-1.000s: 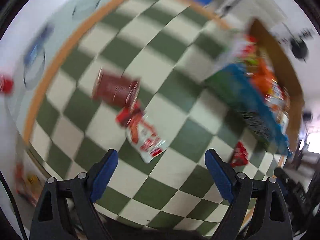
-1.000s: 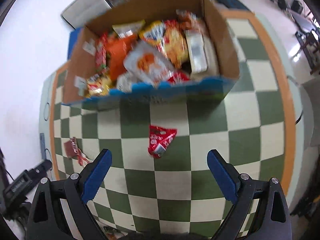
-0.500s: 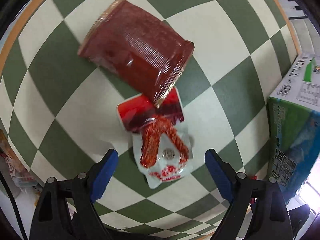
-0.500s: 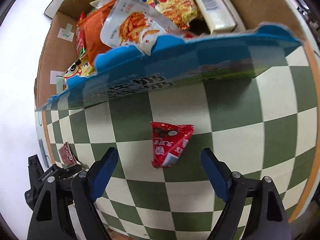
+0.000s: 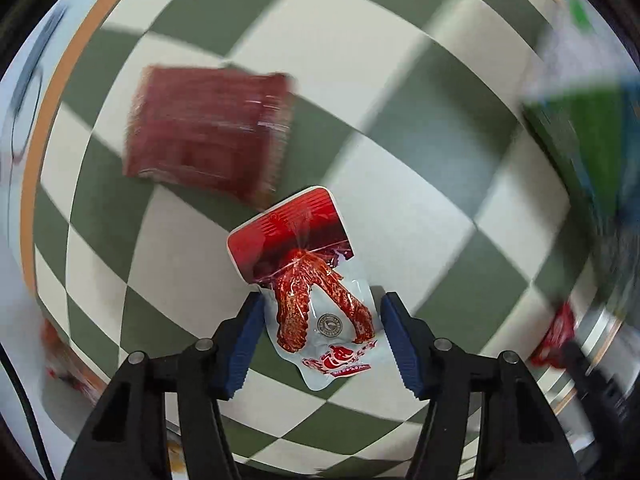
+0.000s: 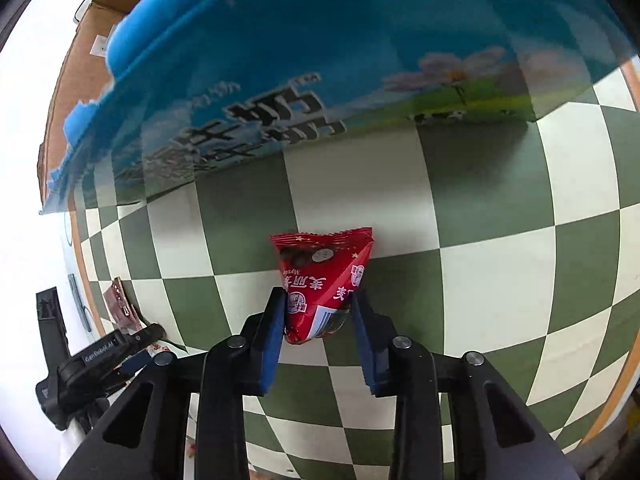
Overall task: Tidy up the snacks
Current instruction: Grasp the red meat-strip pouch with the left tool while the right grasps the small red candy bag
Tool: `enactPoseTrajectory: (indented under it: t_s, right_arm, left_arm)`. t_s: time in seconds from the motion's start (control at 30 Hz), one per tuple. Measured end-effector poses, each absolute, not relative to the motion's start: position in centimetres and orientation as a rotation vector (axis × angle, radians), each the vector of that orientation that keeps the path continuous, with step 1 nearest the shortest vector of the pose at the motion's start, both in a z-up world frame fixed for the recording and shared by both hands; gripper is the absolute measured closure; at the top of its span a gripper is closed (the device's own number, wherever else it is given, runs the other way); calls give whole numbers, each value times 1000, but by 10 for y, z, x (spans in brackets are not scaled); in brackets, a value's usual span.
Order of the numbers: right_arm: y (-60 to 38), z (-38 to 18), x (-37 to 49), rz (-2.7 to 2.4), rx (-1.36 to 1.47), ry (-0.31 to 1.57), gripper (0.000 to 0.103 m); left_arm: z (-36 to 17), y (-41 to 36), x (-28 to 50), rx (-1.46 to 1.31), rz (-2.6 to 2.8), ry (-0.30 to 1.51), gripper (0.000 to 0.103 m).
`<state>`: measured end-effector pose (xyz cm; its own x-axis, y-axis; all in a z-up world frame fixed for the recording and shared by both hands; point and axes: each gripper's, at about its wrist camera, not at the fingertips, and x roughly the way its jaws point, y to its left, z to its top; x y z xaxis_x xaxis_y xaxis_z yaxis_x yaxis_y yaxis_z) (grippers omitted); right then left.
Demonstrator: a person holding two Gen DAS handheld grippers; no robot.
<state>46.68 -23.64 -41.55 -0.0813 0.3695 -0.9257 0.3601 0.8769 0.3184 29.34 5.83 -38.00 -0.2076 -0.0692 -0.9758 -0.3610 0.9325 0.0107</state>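
In the left wrist view a red-and-white snack pouch [image 5: 316, 292] lies on the green-and-white checked cloth. My left gripper [image 5: 322, 322] straddles its lower half, the blue pads close to both edges; contact is unclear. A dark red packet [image 5: 208, 136] lies beyond it, blurred. In the right wrist view a small red triangular snack bag [image 6: 322, 280] sits between the blue pads of my right gripper [image 6: 318, 312], which press its lower part. The blue printed snack box [image 6: 304, 60] fills the view just behind.
The box side [image 5: 588, 148] shows blurred at the right of the left wrist view. The left gripper's body [image 6: 92, 360] and the dark red packet [image 6: 120, 300] show at the left of the right wrist view. The cloth has an orange border [image 5: 44, 128].
Both grippers have come down to the cloth and narrowed: the left around the red-and-white pouch, the right onto the red triangular bag. The box now looms closer in the right view.
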Motion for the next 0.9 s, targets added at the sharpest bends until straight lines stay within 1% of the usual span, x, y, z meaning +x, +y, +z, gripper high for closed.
enactPoseTrajectory:
  t_s: [0.2,0.4,0.5,0.57,0.63,0.67,0.73,0.9]
  right_arm:
    - [-233,-415,453,50,509,1726,71]
    - [-232,-416,422,92,456,1791,72]
    - [-236,-419,414,94,477,1791,68]
    - [-236,-421,413,98,473,1801,57]
    - [-236,-421,412,95,474,1792,53]
    - [-237,-422,412,91,483,1790,53]
    - [-237,-425,413,81,489,1792,53]
    - [-236,-434,414,82,520,1800,53]
  left_arm:
    - [-370,-27,279,18,116,1737,45]
    - [-371,-89,262,143,20,1717,45]
    - [-380,-96,260,138,13,1738,45]
    - [-381,-95,259,133,18,1737,45]
    - [-383,-92,258,131,16,1739,45]
    - [-384,-90,257,130,15,1739,45]
    - [-384,-60,263,131,14,1737,45]
    - [-385,-47,262,123,17,1735,45]
